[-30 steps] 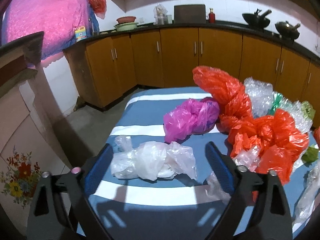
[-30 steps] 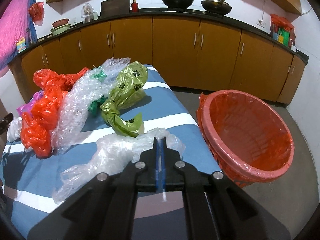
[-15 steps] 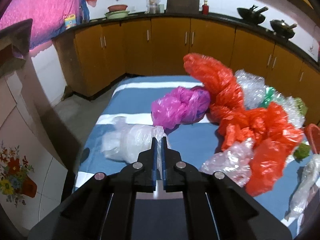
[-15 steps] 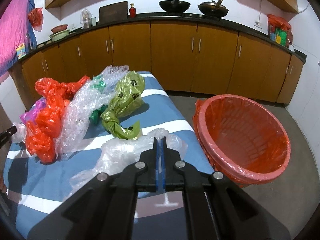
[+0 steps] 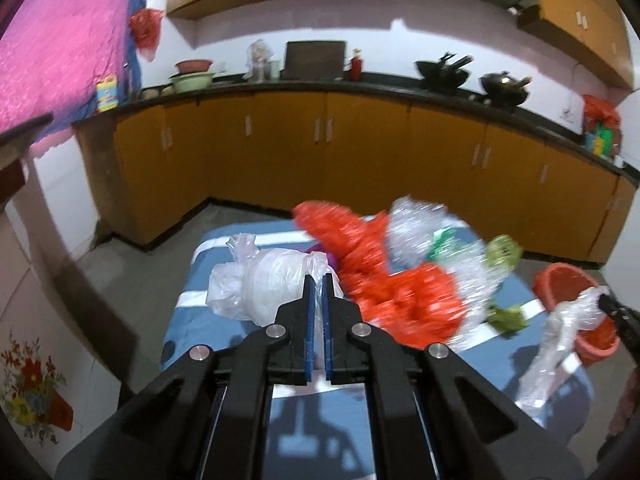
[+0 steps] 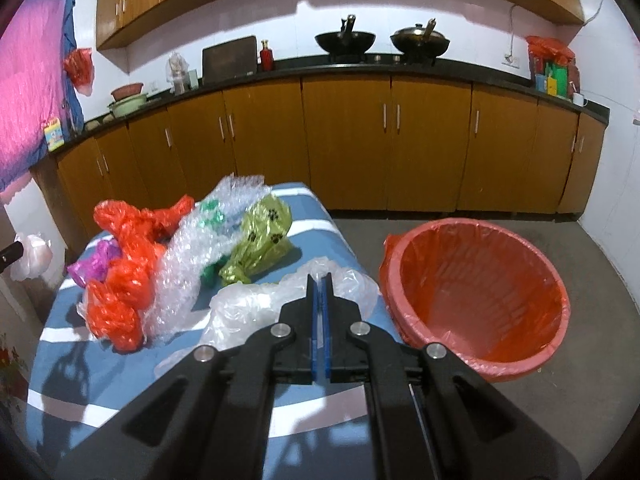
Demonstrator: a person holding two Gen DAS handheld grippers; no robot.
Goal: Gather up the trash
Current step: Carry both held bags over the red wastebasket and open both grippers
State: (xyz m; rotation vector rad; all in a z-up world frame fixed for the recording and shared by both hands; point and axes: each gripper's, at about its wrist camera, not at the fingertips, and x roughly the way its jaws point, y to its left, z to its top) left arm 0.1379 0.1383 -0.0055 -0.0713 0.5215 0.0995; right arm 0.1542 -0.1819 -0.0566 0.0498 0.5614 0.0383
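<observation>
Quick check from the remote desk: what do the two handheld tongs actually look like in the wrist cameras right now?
Both look alike. The left tongs and the right tongs are matte black angular plastic, each with two straight fingers lined on the inner faces with blue pads. Round silver bolt heads mark the linkage pivots, four in view on each. No cables, labels or sleeves show.

No lettering, label or number is clear enough to read.
</observation>
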